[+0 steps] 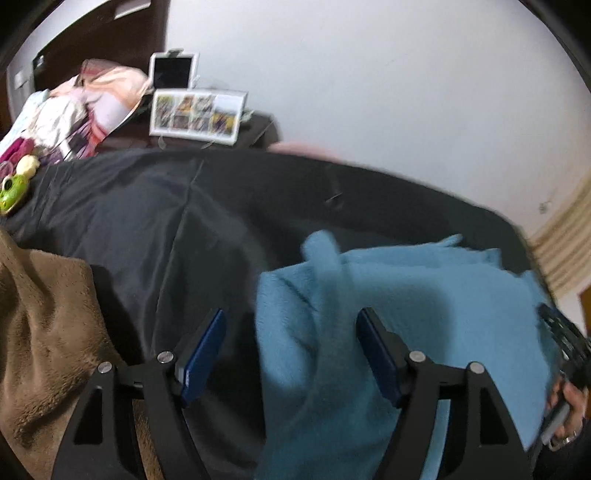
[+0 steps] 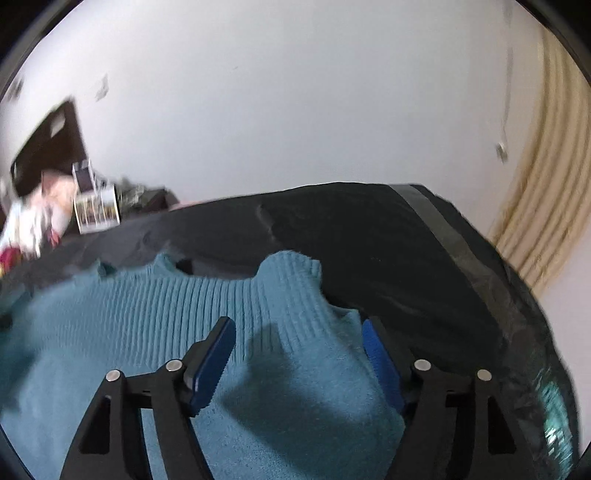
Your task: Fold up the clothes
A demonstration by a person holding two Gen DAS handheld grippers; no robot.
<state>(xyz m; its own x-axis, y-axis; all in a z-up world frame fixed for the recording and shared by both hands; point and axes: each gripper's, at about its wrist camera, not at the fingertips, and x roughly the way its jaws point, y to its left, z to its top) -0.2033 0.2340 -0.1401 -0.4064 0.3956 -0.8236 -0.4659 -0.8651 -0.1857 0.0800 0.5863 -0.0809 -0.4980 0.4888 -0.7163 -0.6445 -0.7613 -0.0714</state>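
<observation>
— On the bed's dark grey cover, where's the fuzzy teal knitted sweater?

— Spread flat, ribbed hem toward the wall. Under the right gripper, jaws released, straddling its edge.

— And the left gripper?

— Jaws also released, holding nothing; the sweater's edge lies between them. A brown fleece garment lies to the left.

**Inspector A:** Walls?

**Inspector B:** A plain white wall fills the upper frame in both views. A dark wooden panel stands at upper left.

**Inspector A:** Furniture?

**Inspector B:** A bed under a black sheet spans the centre. A dark side table sits behind it, upper left.

**Inspector A:** Window side?

**Inspector B:** A cream curtain hangs at the right edge.
</observation>
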